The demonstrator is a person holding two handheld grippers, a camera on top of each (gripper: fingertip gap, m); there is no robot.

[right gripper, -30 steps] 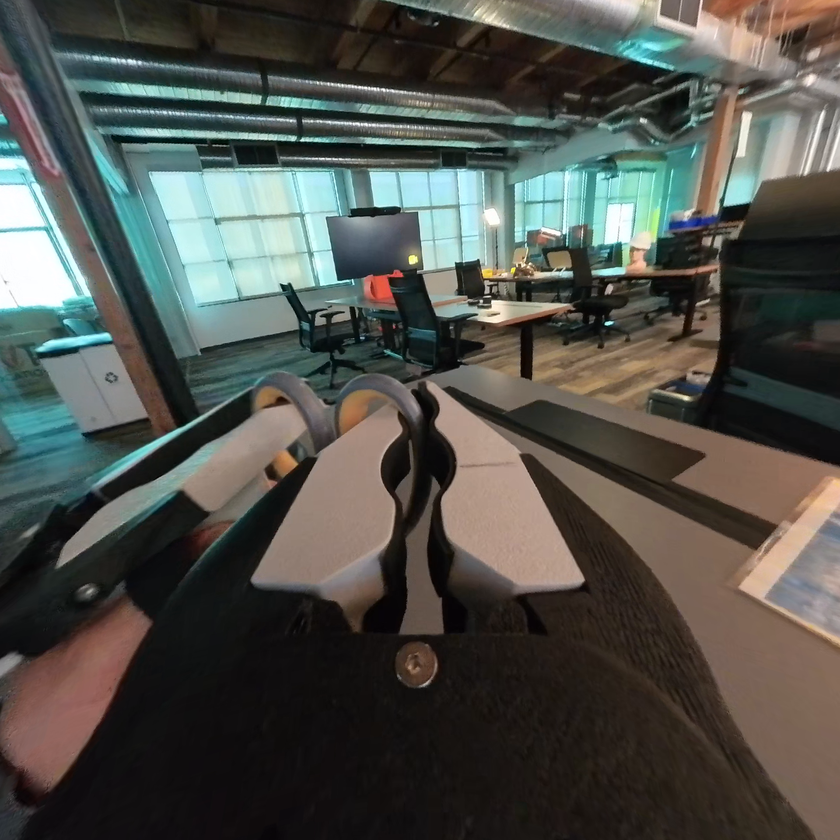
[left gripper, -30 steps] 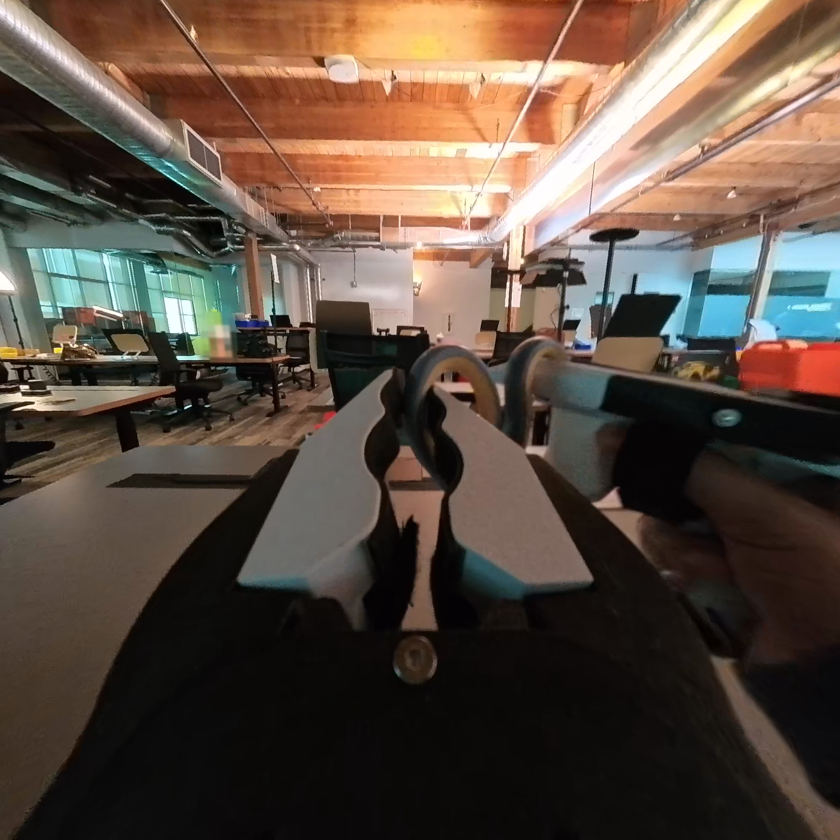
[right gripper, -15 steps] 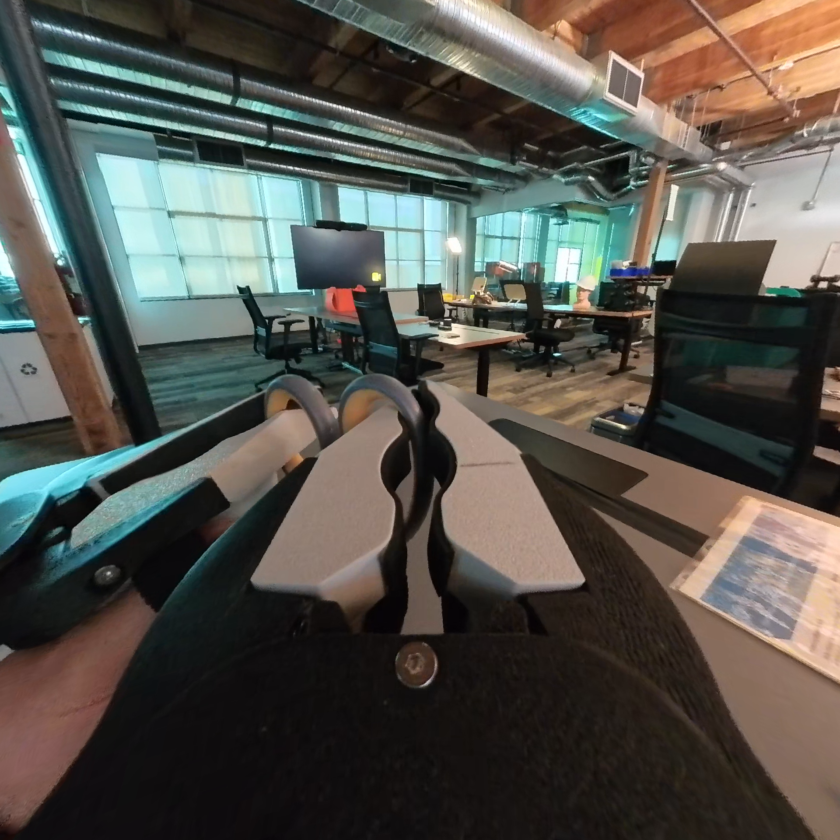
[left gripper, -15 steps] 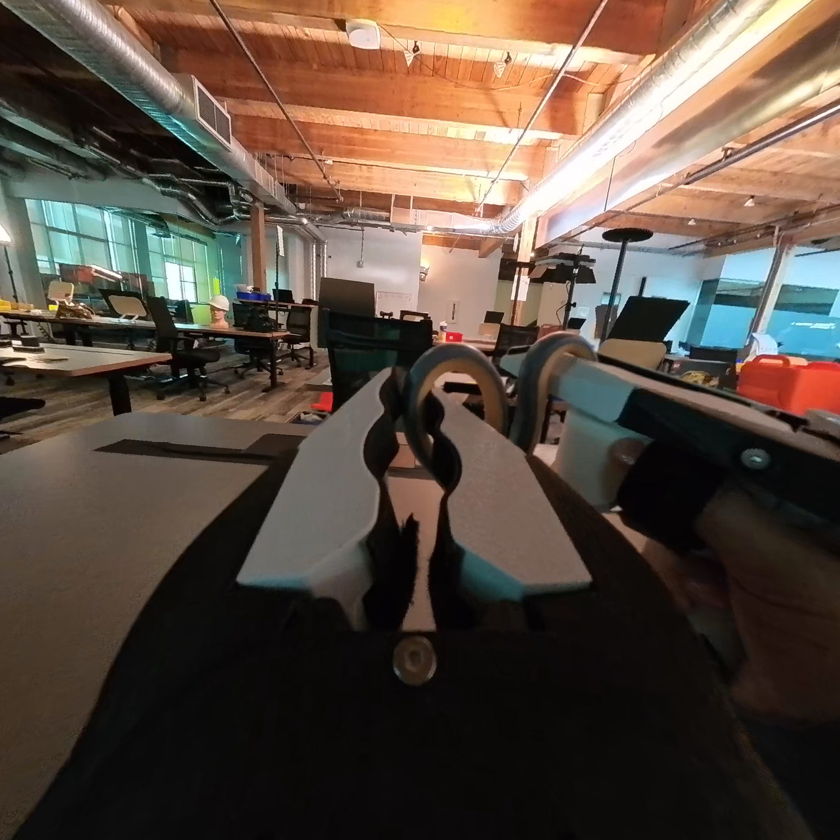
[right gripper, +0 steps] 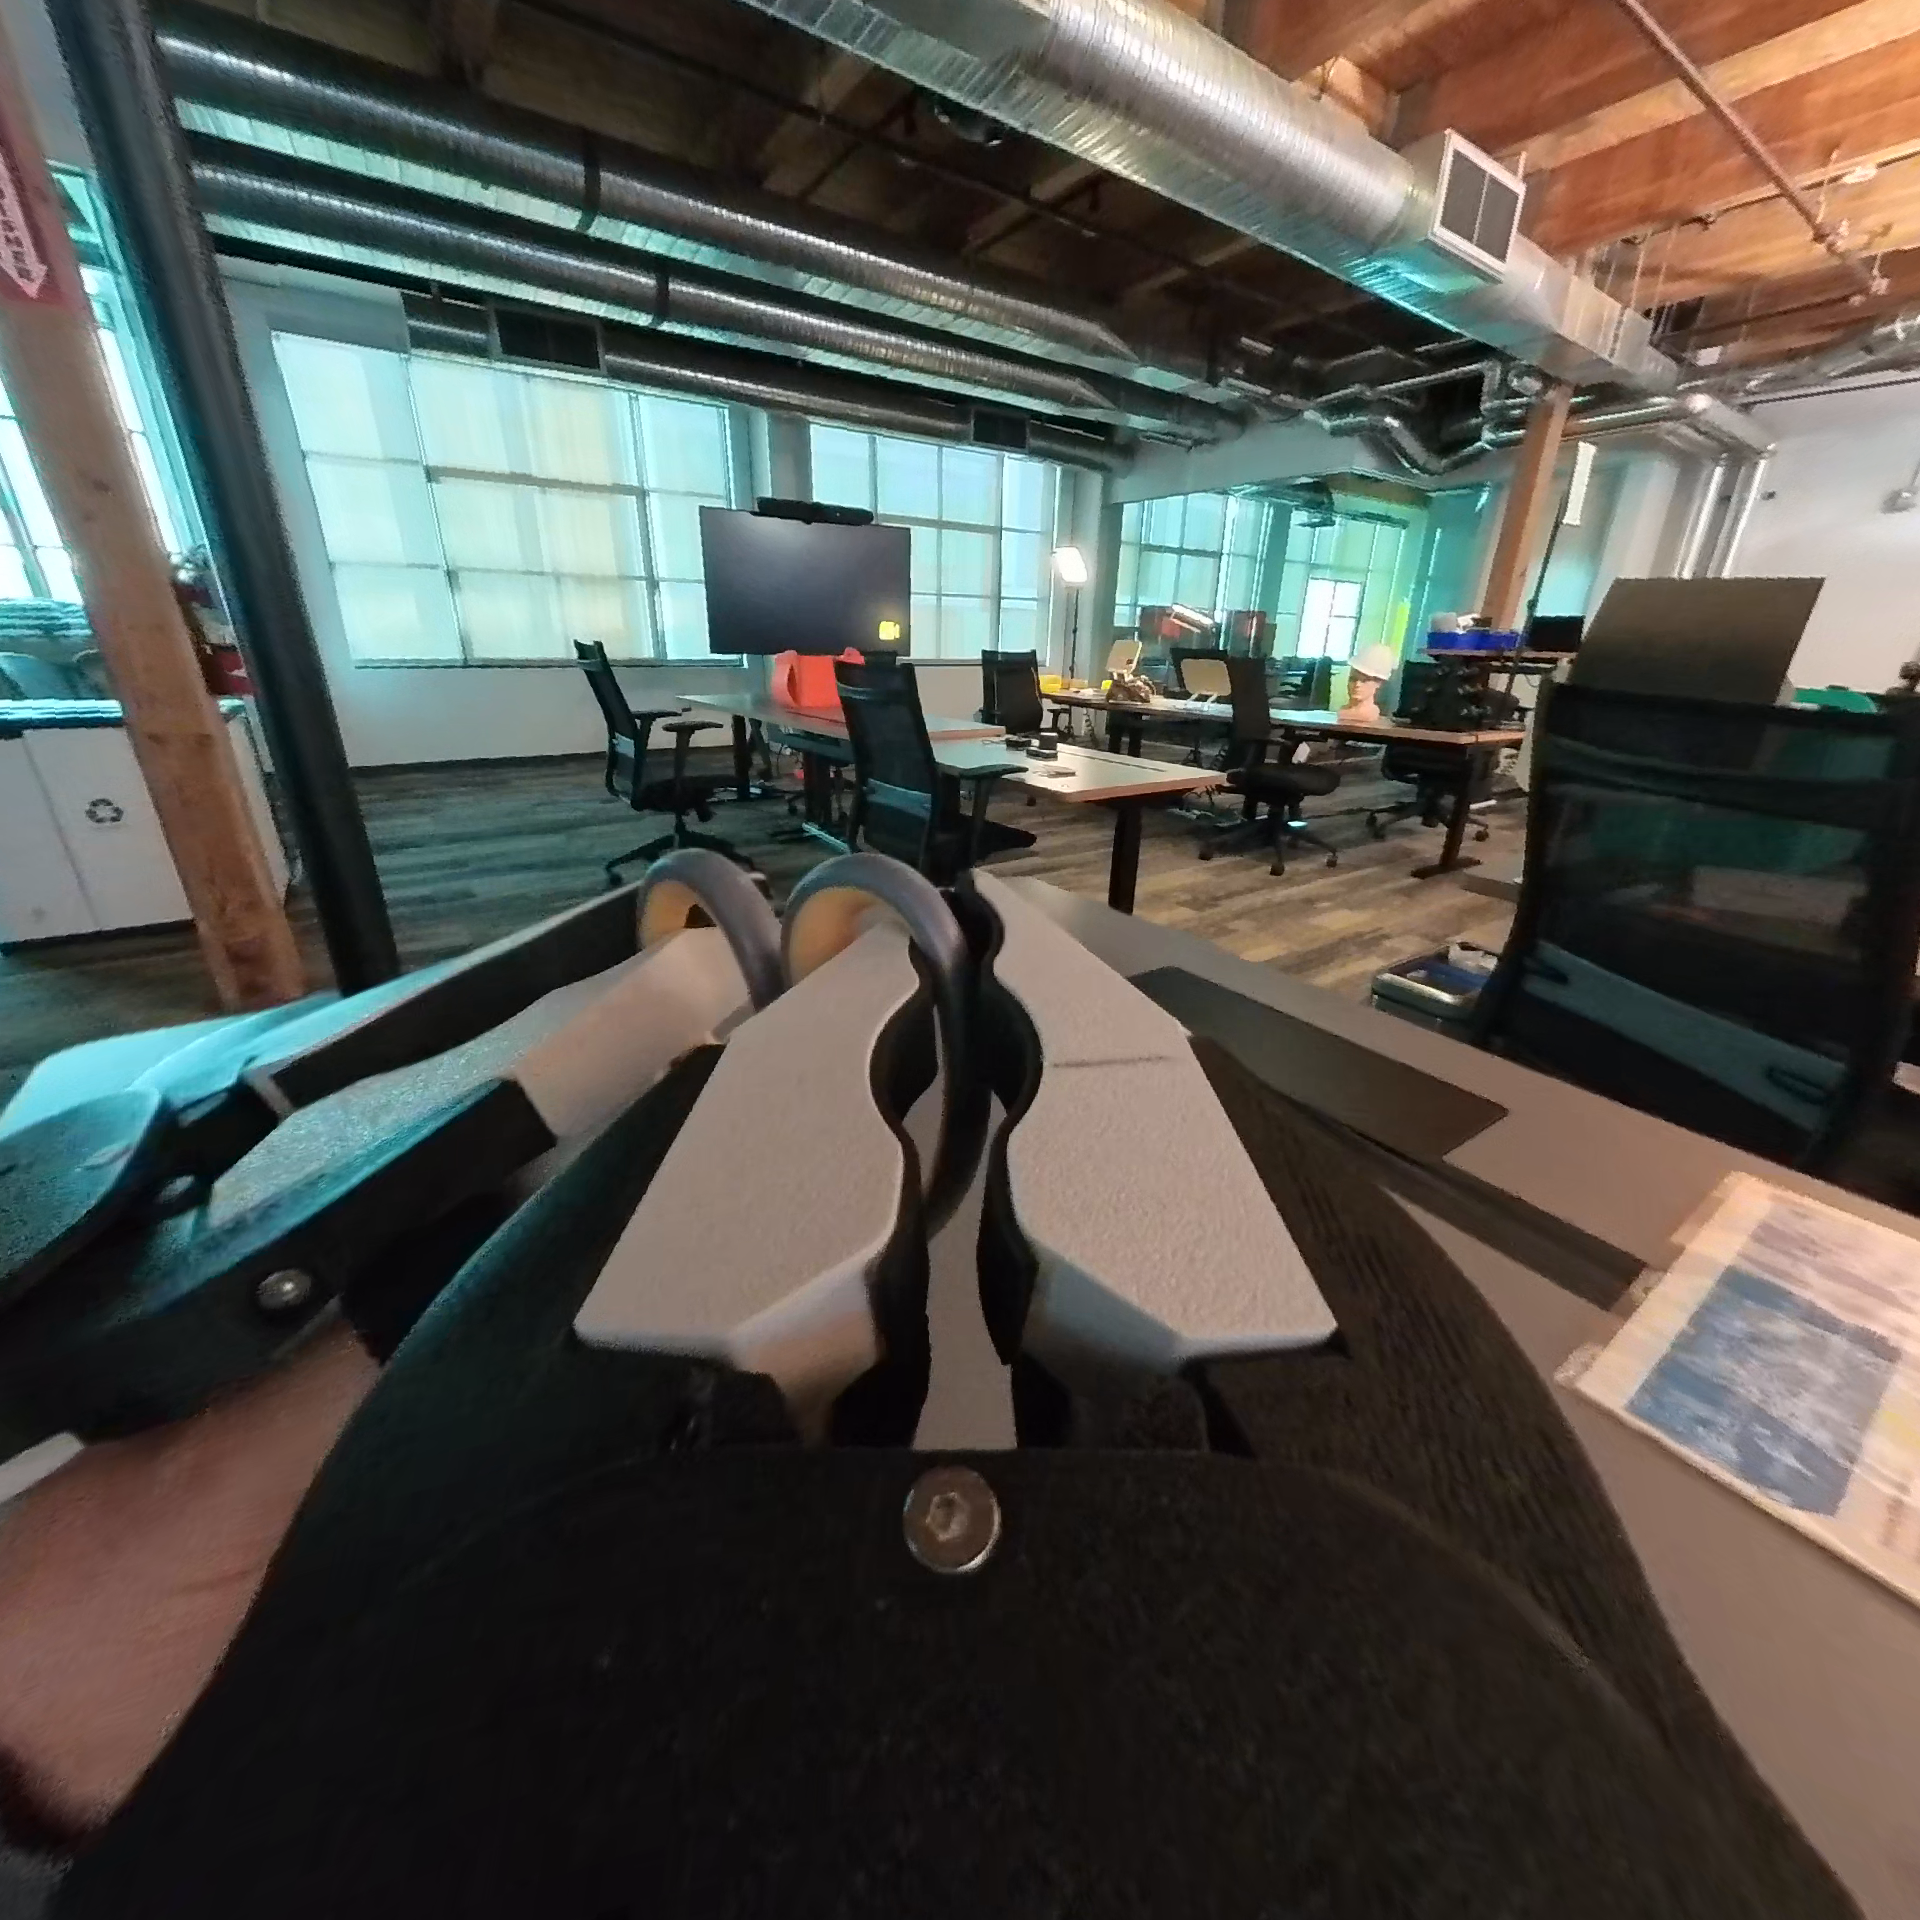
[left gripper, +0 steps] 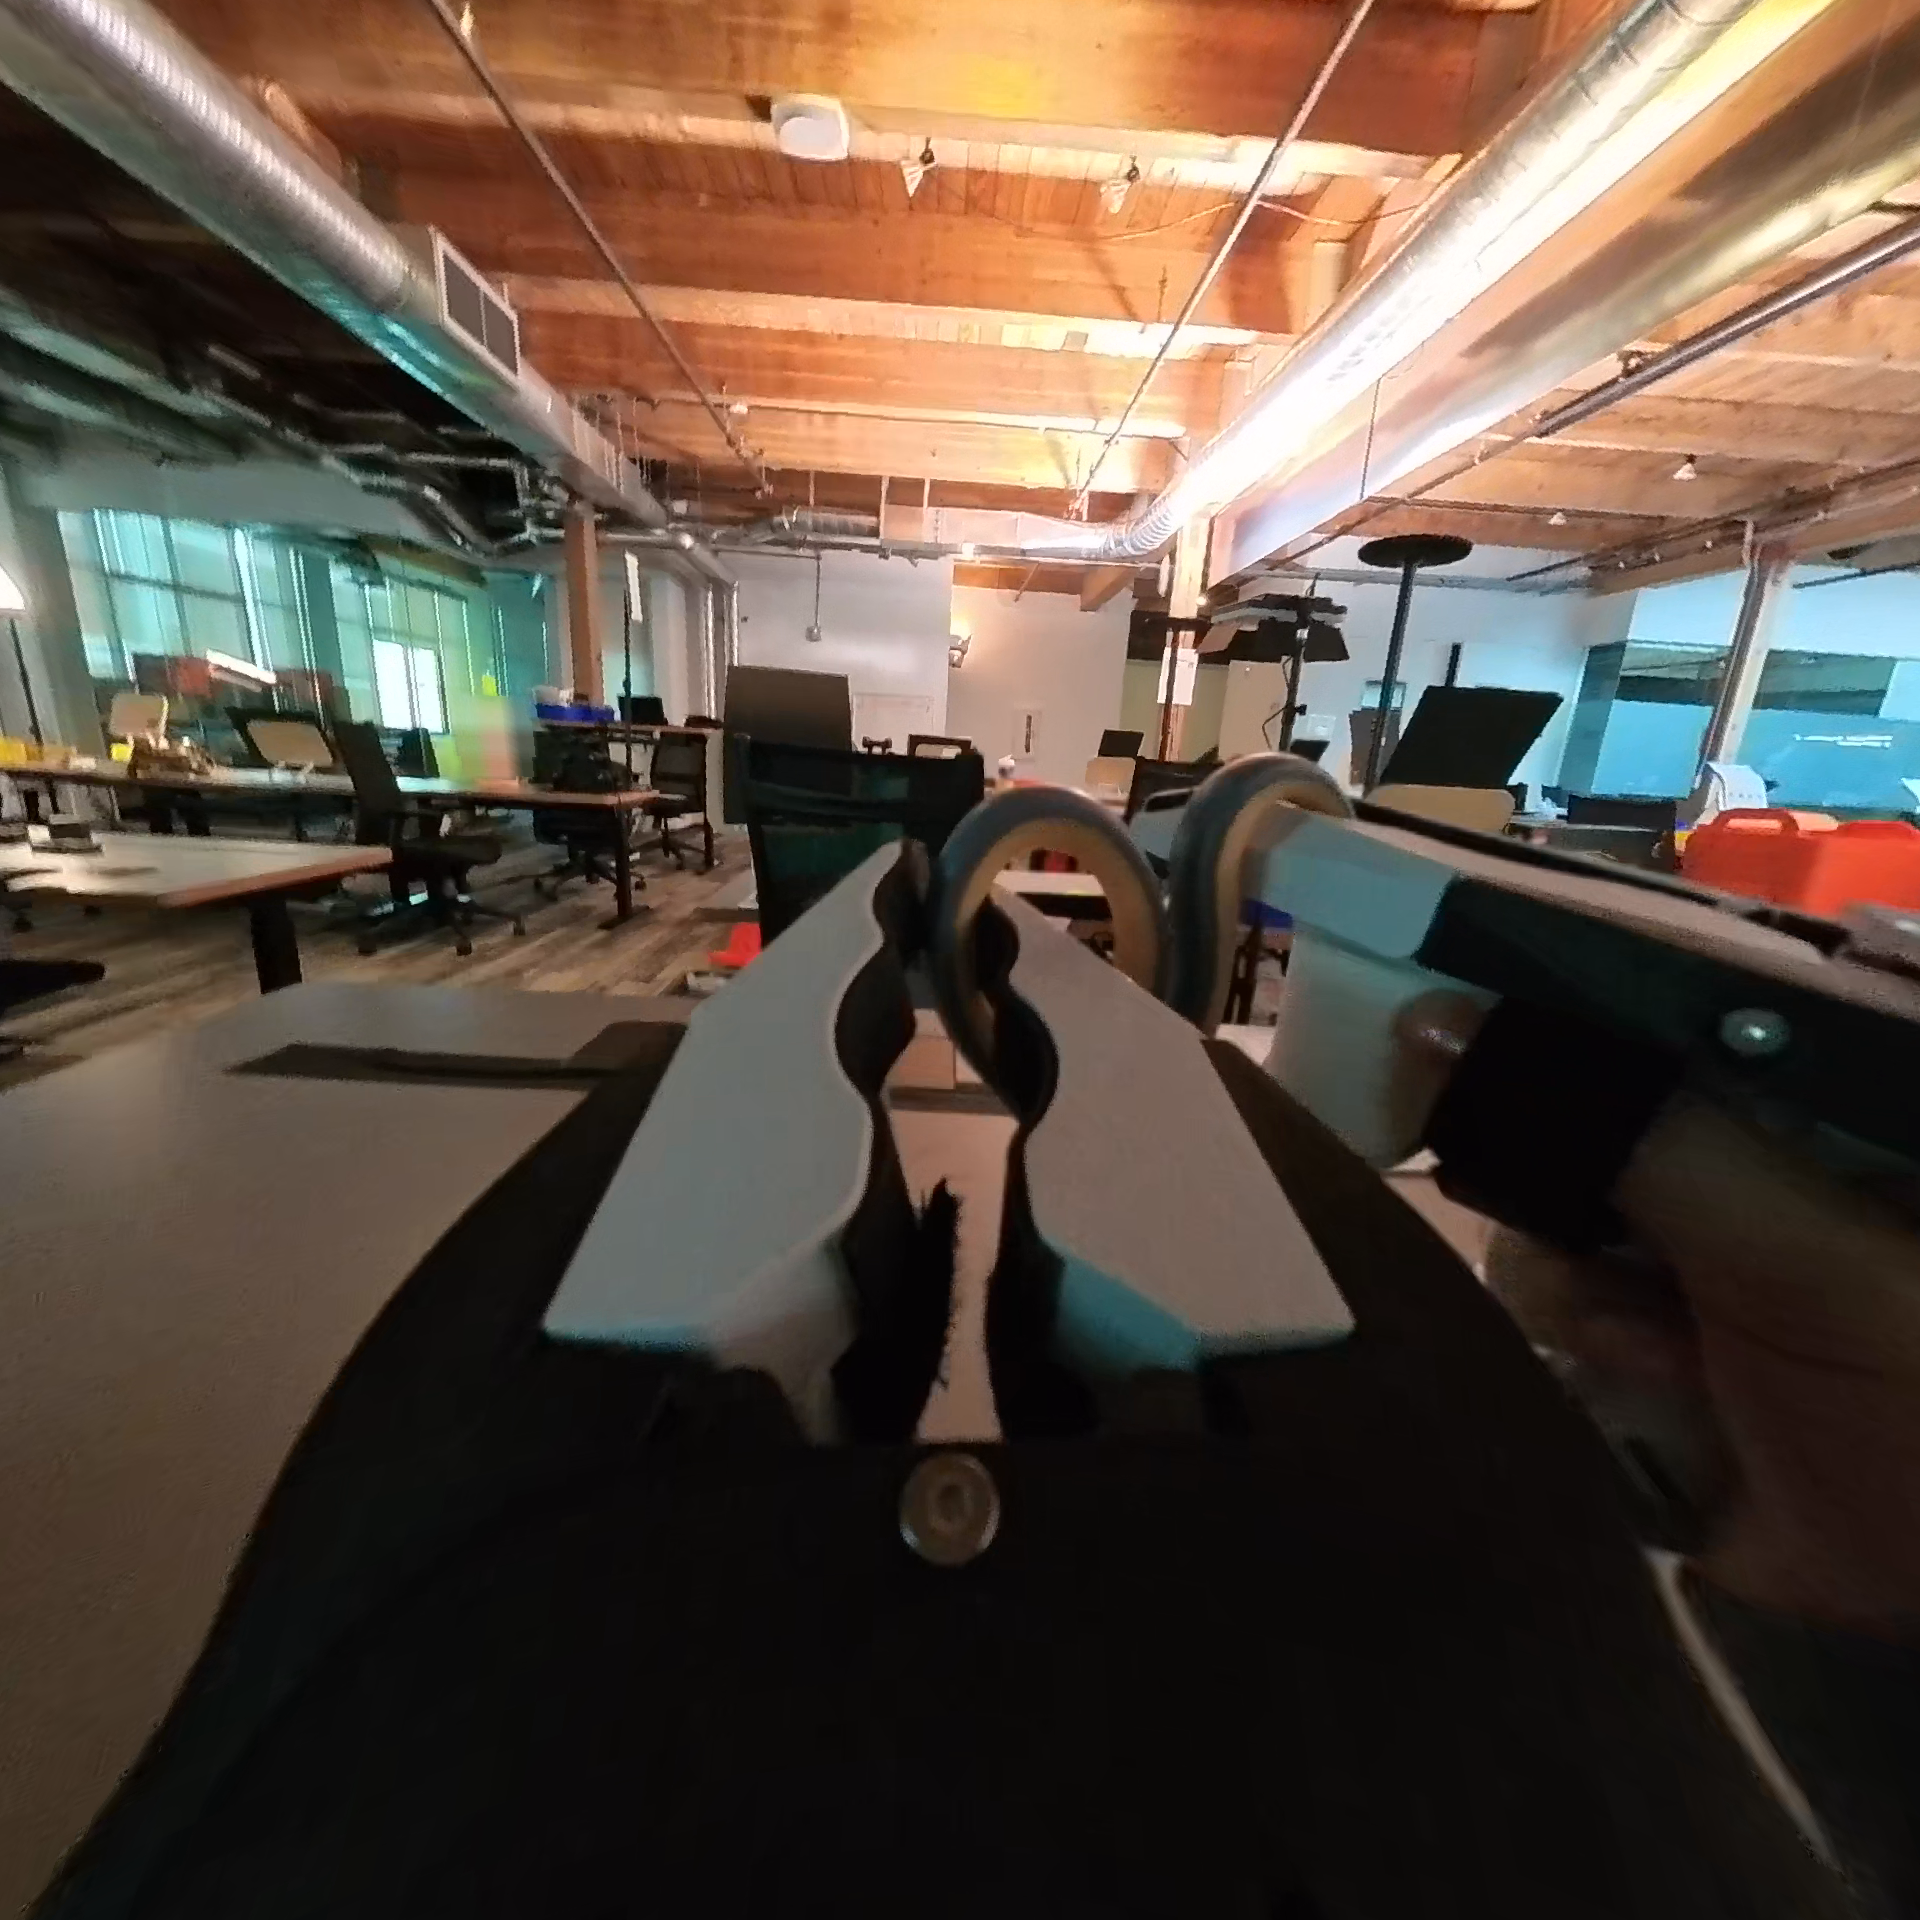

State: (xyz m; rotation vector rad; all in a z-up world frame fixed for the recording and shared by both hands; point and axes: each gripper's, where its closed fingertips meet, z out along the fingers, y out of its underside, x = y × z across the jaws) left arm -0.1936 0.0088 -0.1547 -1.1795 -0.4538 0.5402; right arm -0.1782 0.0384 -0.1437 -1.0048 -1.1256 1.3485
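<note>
Left wrist view, scissors (left gripper: 1049, 914) up in the air over a grey desk (left gripper: 208, 1195), left gripper (left gripper: 961, 935) clamped on one grey handle loop, right gripper (right gripper: 961, 935) pinching the other loop (right gripper: 883, 935), black mesh chair (right gripper: 1714, 883) just past the desk, paper sheet (right gripper: 1766, 1382) lying off to the right.

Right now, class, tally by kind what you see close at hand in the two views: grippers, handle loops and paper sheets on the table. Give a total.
Grippers: 2, left gripper and right gripper
Handle loops: 2, left loop and right loop, one clamped in each gripper
Paper sheets: 1, sheet
Total: 5
</note>
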